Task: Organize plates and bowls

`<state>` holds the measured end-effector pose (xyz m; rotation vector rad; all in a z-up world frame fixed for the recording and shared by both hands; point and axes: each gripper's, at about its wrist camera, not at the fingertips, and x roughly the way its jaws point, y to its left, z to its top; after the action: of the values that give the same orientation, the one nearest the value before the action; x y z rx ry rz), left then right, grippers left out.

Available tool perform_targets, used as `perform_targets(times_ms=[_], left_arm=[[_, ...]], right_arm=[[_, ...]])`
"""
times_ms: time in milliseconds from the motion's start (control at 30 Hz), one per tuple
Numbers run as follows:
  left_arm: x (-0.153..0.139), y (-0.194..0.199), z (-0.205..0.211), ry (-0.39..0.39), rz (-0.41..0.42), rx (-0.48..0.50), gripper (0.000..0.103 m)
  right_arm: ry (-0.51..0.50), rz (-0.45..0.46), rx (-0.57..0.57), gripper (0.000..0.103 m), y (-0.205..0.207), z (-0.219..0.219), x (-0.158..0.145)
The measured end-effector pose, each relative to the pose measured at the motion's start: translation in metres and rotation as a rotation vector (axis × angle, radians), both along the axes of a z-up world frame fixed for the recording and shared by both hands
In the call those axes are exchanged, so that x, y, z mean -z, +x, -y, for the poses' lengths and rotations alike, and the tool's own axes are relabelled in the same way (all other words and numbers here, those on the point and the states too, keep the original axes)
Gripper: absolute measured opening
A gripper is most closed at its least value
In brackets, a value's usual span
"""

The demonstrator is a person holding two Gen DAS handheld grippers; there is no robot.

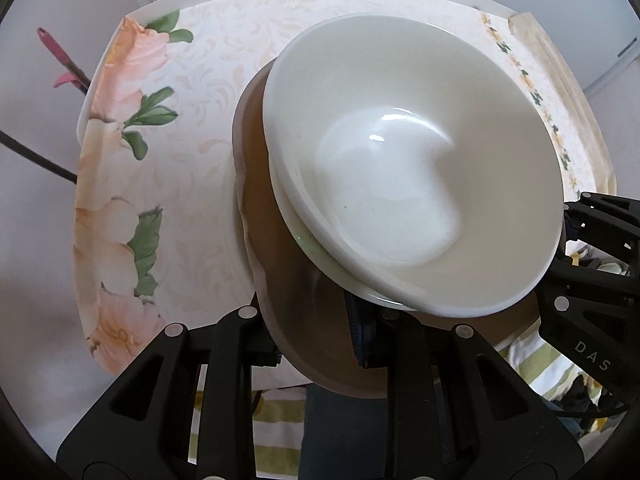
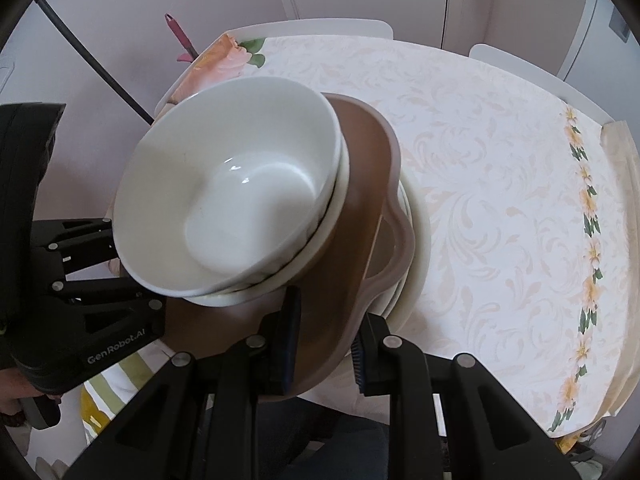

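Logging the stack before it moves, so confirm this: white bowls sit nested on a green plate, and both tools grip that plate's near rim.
Wrong in one respect: the plate is brown, not green, as the right wrist view shows. The rest stands: white bowls sit nested on it, and the left tool and right tool both grip its near rim.

Glossy ceramic bowl (image 1: 412, 160); matt brown plate (image 2: 352, 240); smooth printed tablecloth (image 2: 500, 200).
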<state>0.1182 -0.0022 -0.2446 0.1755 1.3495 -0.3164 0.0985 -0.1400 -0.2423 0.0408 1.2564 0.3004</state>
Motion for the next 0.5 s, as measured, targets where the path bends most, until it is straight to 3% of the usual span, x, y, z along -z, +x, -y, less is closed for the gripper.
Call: perform_targets(times_ms=[400,500], left_arm=[[-0.0003,0.008,0.003,0.011,-0.056,0.02,0.023],[-0.0044,0.0065,0.0031,-0.003,-0.071,0.032,0.03]], right_arm=[[-0.01,-0.035,0.033,0.022,0.0065,-0.0019,0.0017],[-0.026,-0.037,0.024,0.027,0.0053,-0.0045,-0.0026]])
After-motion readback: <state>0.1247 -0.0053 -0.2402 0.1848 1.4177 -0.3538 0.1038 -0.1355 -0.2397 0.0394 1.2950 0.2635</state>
